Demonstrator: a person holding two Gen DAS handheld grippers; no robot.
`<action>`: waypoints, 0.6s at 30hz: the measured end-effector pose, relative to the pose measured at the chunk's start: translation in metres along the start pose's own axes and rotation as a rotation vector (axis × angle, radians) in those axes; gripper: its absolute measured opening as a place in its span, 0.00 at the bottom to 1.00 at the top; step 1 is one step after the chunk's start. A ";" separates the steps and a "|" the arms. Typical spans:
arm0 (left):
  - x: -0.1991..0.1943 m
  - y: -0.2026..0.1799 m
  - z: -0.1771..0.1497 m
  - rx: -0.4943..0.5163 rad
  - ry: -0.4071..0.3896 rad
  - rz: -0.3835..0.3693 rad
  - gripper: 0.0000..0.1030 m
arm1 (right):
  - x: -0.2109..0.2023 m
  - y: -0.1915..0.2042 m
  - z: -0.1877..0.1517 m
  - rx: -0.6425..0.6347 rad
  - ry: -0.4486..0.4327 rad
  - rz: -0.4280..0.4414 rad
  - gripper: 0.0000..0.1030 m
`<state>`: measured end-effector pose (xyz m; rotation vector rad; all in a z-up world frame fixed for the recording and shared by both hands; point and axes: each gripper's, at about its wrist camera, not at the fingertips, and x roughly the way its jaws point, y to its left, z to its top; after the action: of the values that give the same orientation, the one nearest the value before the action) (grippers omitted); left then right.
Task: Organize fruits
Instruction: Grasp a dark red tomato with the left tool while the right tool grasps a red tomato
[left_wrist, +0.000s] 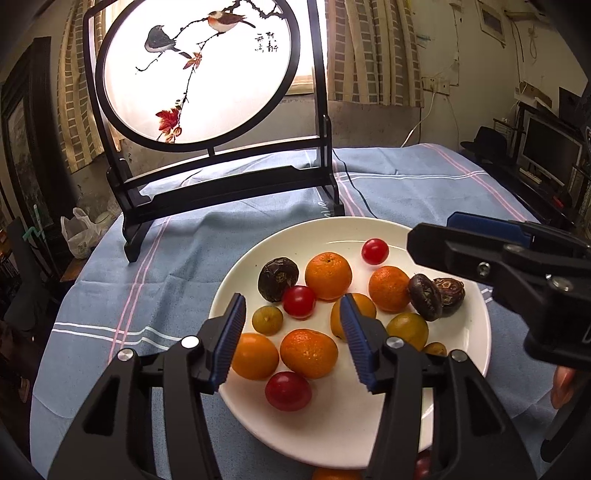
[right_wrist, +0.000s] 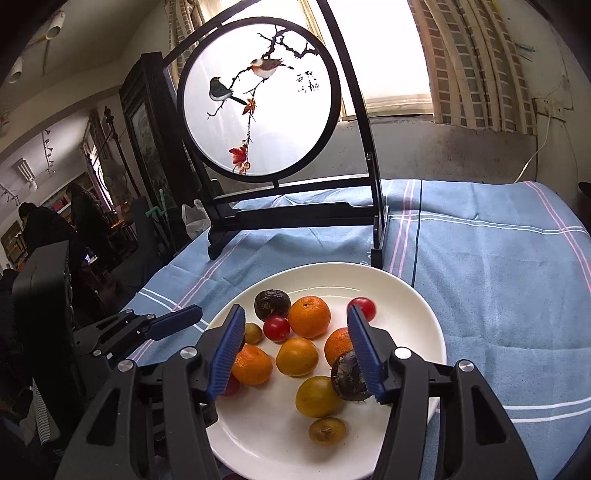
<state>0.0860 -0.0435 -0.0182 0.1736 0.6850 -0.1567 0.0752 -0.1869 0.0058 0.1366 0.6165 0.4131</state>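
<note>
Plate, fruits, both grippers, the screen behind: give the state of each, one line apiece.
white plate: upright on the blue cloth, loaded with fruit.
oranges: loose on the plate, none gripped.
cherry tomatoes: loose among the oranges.
left gripper: open, empty, over the plate.
right gripper: open, empty.
round bird screen: standing, backlit.

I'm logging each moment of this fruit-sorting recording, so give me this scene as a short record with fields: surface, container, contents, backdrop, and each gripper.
surface: table under a blue striped cloth
container: white plate, round, on the cloth
contents: mandarins, red cherry tomatoes, small yellow-green fruits, dark brown wrinkled fruits, all loose on the plate
backdrop: round bird painting in a black stand, behind the plate
left gripper: open above the plate's near side, holding nothing
right gripper: open over the fruit, holding nothing
</note>
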 end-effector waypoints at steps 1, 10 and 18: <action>0.000 0.000 0.000 0.001 0.000 -0.001 0.50 | 0.000 0.001 0.000 -0.003 0.001 0.003 0.57; -0.017 0.007 0.004 -0.004 -0.033 -0.009 0.50 | -0.023 0.016 0.004 -0.051 -0.038 0.029 0.57; -0.086 0.061 -0.018 -0.019 -0.127 -0.036 0.66 | -0.083 0.032 -0.032 -0.259 0.007 -0.021 0.64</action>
<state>0.0214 0.0271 0.0293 0.1316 0.5635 -0.1936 -0.0155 -0.1928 0.0323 -0.1181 0.5654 0.4690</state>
